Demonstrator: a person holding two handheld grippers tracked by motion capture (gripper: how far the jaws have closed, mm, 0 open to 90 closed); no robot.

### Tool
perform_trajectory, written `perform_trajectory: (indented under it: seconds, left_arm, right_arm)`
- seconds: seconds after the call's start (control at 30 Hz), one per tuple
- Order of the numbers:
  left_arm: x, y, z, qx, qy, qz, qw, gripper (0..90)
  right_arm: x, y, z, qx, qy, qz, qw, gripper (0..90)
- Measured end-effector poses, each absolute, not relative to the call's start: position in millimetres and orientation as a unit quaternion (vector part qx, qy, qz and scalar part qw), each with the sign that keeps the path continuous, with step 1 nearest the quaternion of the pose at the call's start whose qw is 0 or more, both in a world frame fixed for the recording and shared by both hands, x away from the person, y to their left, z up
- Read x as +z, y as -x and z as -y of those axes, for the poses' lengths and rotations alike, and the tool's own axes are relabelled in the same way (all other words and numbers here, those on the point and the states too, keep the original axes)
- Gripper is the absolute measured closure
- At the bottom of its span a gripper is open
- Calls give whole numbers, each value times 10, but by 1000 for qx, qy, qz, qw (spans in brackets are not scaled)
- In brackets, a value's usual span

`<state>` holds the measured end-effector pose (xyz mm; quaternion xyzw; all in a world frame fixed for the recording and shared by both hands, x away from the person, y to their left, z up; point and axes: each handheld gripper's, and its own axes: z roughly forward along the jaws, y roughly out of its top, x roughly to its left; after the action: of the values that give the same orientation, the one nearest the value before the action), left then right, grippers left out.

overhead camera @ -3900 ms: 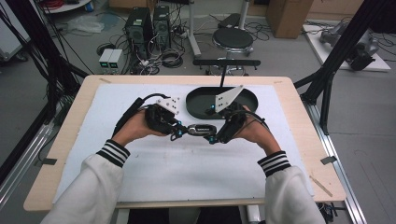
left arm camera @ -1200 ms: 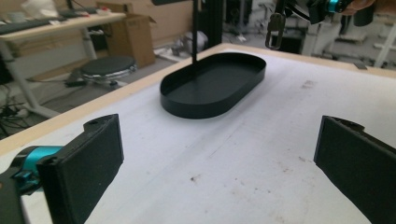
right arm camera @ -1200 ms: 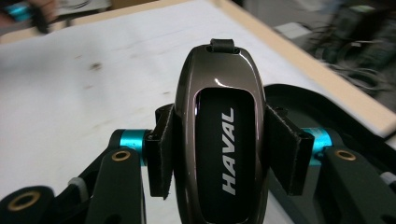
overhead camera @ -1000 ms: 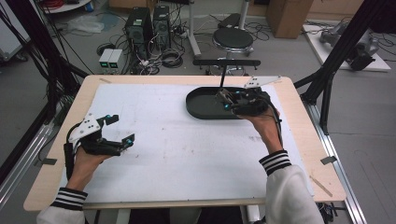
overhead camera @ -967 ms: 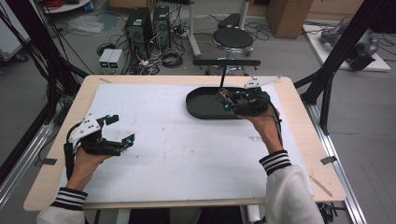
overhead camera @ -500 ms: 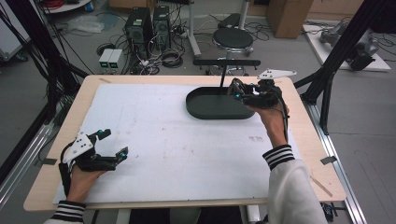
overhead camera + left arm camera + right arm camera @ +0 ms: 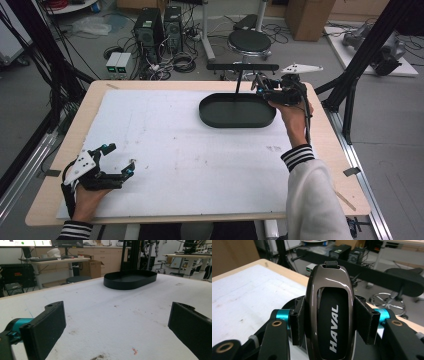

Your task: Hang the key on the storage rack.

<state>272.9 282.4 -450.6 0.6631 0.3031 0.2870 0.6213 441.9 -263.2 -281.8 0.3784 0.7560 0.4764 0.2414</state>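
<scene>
right gripper (image 7: 264,90) clamps the haval key fob (image 7: 331,312) above the black tray (image 7: 237,118); lower it flat before releasing. left gripper (image 7: 116,162) rests spread wide, empty.

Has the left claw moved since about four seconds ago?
Yes. The left claw went from mid-table beside the black tray to the table's near-left corner, well away from the tray.
</scene>
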Motion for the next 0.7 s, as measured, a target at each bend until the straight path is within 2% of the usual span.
perform_trajectory:
  seconds: [0.7]
  left_arm:
    - [-4528,-2701,-2868,292,-642,-306,639,19]
  right_arm:
    - [-2761,-4652,2579,464,-409,-737,271,481]
